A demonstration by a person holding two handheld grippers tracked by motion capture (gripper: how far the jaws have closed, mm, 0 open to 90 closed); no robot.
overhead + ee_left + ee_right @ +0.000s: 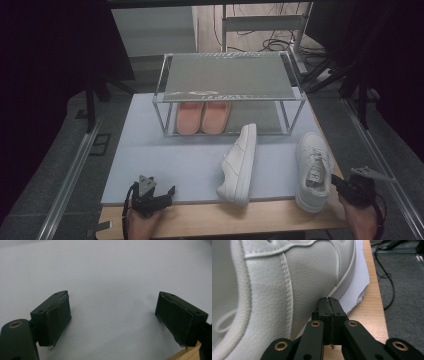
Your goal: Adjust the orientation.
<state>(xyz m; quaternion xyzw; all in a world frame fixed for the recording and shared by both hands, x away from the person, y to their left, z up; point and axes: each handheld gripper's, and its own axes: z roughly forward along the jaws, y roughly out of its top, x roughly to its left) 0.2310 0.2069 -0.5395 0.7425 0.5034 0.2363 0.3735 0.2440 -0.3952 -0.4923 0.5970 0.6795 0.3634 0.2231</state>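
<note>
1. The right gripper (329, 301) sits at the table's (210, 220) near right edge, jaws pressed together on nothing, tips right against the outer side of the upright white sneaker (313, 170); that shoe lies just to the gripper's left, long axis running from the near edge towards the shoe rack (227, 95).
2. The left gripper (112, 315) rests well apart at the near left, jaws wide and empty over the pale mat (107, 270); so the right hand is much the nearer.
3. The sneaker is white grained leather, stitched and laced; its mate (240, 162) lies tipped on its side mid-mat; pink slippers (202, 117) sit on the rack's lower shelf.
</note>
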